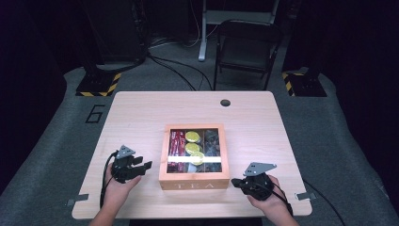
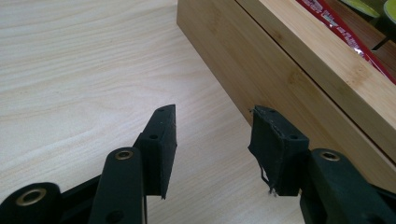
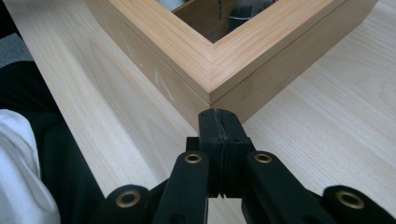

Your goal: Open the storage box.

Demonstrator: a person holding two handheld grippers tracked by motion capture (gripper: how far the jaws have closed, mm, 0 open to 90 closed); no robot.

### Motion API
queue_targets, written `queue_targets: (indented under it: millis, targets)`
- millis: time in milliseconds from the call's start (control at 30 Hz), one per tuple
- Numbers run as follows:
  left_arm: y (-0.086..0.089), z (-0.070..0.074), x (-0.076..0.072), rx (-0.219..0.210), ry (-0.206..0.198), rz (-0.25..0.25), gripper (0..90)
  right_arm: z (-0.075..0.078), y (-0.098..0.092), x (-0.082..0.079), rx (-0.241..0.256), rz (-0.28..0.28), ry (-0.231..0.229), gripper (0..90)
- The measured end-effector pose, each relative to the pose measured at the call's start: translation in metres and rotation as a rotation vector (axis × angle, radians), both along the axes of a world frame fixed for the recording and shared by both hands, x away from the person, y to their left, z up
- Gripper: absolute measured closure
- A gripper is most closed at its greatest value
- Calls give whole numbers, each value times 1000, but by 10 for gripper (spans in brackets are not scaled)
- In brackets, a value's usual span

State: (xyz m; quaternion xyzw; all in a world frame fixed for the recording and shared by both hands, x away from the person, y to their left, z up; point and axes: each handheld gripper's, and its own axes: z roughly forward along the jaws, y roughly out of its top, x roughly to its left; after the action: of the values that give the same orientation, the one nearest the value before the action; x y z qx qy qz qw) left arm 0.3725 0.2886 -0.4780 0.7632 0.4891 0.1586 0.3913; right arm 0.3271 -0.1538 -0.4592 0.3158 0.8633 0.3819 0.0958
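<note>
A wooden tea box with a glass-panelled lid stands in the middle of the table, "TEA" on its front wall. Through the lid I see red packets, yellow-green round packets and dark packets. My left gripper is open just left of the box, its jaws pointing at the box's left wall with nothing between them. My right gripper is shut and empty, its tip close to the box's front right corner.
A cable hole sits near the table's far edge. Beyond the table stand a dark folding chair, stand bases with yellow-black tape and floor cables. Bare tabletop lies on both sides of the box.
</note>
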Motion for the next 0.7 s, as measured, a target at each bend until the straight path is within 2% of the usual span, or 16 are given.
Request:
queue_targets:
  millis: [300, 400, 600, 700]
  targets:
    - [1, 0, -1, 3, 1, 1, 506, -2, 4, 2, -2, 8, 7, 894]
    - [2, 0, -2, 0, 0, 0, 506, -3, 5, 3, 19, -1, 10, 885]
    - [1, -1, -3, -1, -2, 9, 507, -3, 5, 3, 15, 2, 15, 884]
    - [1, 0, -3, 0, 3, -1, 507, -2, 6, 3, 10, 7, 9, 884]
